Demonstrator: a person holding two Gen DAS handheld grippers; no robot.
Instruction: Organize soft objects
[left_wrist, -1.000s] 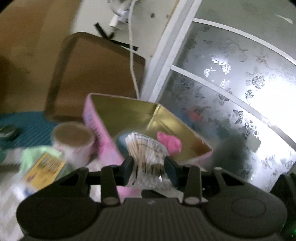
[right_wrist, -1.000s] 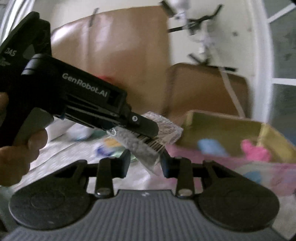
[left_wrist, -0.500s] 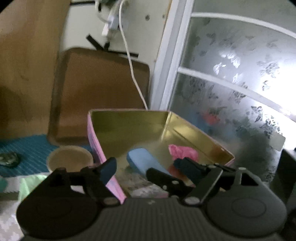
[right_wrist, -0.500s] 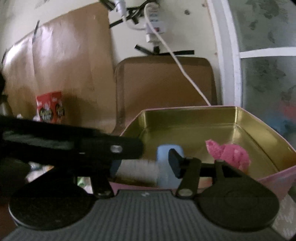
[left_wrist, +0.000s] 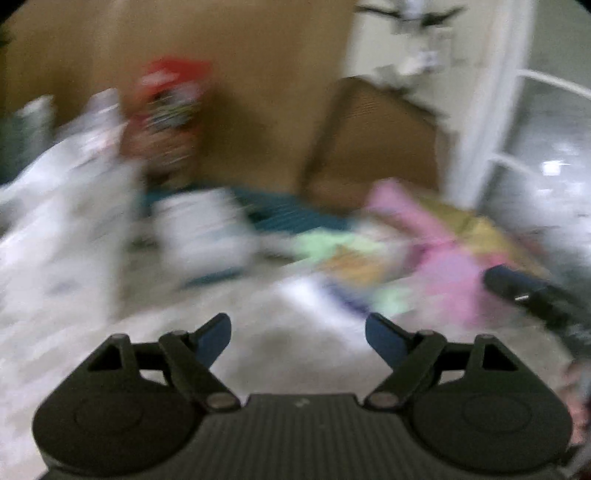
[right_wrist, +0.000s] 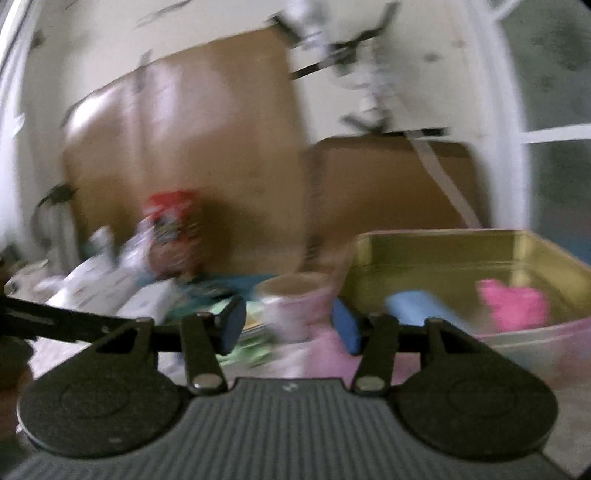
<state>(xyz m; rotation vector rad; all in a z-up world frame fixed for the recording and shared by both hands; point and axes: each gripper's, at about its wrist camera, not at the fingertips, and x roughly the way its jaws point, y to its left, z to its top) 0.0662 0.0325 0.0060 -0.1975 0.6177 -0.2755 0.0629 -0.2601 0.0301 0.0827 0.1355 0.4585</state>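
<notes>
A pink tin box with a gold inside (right_wrist: 436, 243) stands at the right of the right wrist view. A blue soft roll (right_wrist: 421, 306) and a pink soft piece (right_wrist: 513, 301) lie in it. The box shows blurred in the left wrist view (left_wrist: 450, 266). My left gripper (left_wrist: 297, 338) is open and empty over the pale floor. My right gripper (right_wrist: 290, 323) is open and empty, in front of the box's near left corner. Both views are blurred by motion.
A pink-and-white round cup (right_wrist: 295, 302) stands left of the box. A green and yellow packet (left_wrist: 343, 254), white packages (left_wrist: 199, 229) and a red carton (left_wrist: 166, 110) lie on the floor. Brown board (right_wrist: 391, 184) leans on the wall.
My left gripper let the white packet go over the box, opened and swung left, away from it. My right gripper also opened and drew back a little.
</notes>
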